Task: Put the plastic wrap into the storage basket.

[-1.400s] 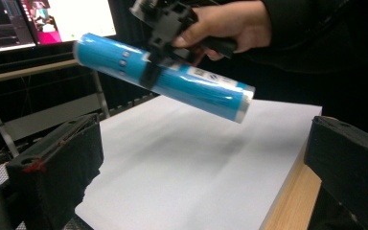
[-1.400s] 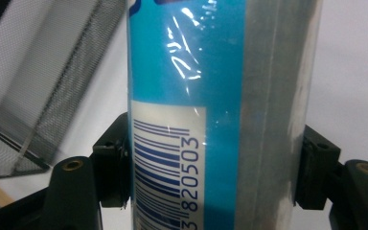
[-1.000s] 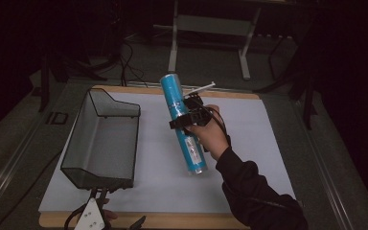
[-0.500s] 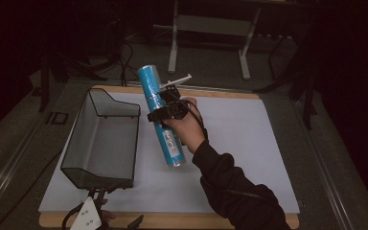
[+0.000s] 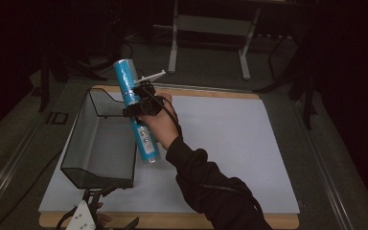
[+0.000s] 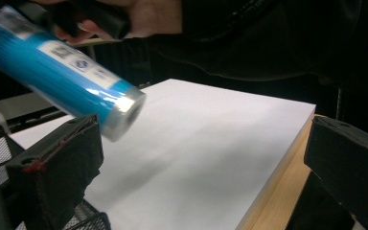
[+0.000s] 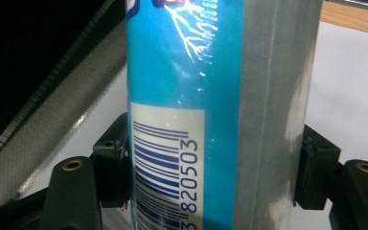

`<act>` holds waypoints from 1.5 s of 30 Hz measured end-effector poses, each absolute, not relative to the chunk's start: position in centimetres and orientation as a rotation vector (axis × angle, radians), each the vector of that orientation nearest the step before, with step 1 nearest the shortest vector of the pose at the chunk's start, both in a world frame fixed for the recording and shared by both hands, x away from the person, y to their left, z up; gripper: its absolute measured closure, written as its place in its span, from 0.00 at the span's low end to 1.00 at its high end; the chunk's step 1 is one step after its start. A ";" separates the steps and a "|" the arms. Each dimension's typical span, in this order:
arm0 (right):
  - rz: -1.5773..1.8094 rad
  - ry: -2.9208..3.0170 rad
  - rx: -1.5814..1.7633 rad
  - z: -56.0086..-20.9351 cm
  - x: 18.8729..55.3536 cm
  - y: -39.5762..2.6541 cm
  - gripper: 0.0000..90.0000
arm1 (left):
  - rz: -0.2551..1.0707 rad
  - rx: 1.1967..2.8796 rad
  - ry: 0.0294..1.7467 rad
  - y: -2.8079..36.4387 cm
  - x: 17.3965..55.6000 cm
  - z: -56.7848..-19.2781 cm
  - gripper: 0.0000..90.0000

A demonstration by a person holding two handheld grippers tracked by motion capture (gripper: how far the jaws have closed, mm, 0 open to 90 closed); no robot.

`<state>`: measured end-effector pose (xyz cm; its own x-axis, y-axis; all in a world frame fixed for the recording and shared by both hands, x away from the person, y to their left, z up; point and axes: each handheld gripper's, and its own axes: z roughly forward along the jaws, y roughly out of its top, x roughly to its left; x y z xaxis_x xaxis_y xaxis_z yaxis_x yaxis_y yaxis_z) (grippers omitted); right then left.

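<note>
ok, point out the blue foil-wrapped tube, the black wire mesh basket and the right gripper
blue foil-wrapped tube (image 5: 128,88), high view, upper blue wrap
black wire mesh basket (image 5: 82,154), high view, left mesh wall
right gripper (image 5: 135,99), high view, where its jaws clamp the tube's middle

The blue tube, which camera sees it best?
The high view: the whole blue tube shows there, tilted, held in the right tongs beside the basket. The right gripper view gives a close-up of its barcode between the jaws. The left gripper view catches its silver end and label.
</note>
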<state>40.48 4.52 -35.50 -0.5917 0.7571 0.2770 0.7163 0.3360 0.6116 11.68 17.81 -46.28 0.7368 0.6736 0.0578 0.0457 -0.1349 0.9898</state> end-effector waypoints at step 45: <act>1.062 2.434 1.674 -45.4 40.4 11.5 0.35 | 0.592 1.653 0.558 17.5 11.5 -46.2 0.01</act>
<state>40.41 11.53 -45.39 -0.4310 0.8278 0.3591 0.8261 0.2020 0.5260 11.50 17.54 -46.24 0.7526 0.6543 0.0739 0.0353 -0.1522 0.9877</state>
